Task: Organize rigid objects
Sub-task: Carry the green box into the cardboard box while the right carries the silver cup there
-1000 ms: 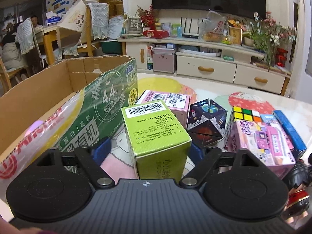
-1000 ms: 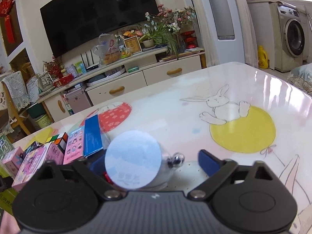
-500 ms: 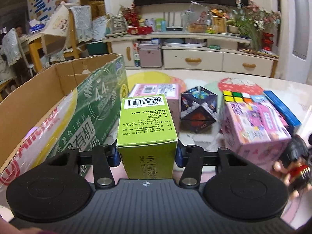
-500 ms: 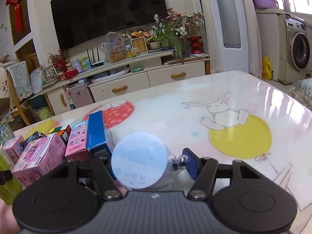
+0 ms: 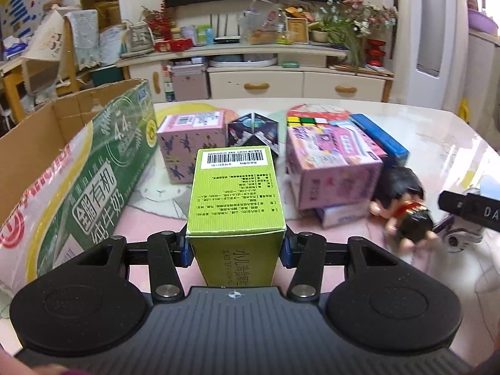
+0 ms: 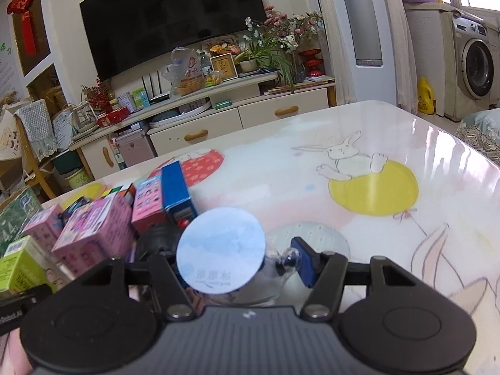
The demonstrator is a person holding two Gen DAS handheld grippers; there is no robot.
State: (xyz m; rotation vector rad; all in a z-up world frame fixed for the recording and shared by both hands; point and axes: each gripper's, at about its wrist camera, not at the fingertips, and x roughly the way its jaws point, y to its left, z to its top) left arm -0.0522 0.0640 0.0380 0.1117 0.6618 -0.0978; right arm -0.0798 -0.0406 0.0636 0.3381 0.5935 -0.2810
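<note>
My left gripper is shut on a lime-green carton with a barcode on its far end, and both blue pads press on its sides. An open cardboard box wrapped in green milk packaging stands just left of it. In the right wrist view my right gripper has a clear container with a round pale-blue lid between its jaws, which are closing. The right pad touches the container's small ball knob, while the lid hides the left pad. The green carton shows at that view's left edge.
On the table beyond the carton stand a pink box, a dark patterned polyhedron, a Rubik's cube, a larger pink box and a blue box. A dark-haired doll lies at the right.
The left jaws closed onto the green carton, and the gripper swung so the carton lies straight ahead. The right jaws narrowed around the lidded container and carried it left towards the boxes.
</note>
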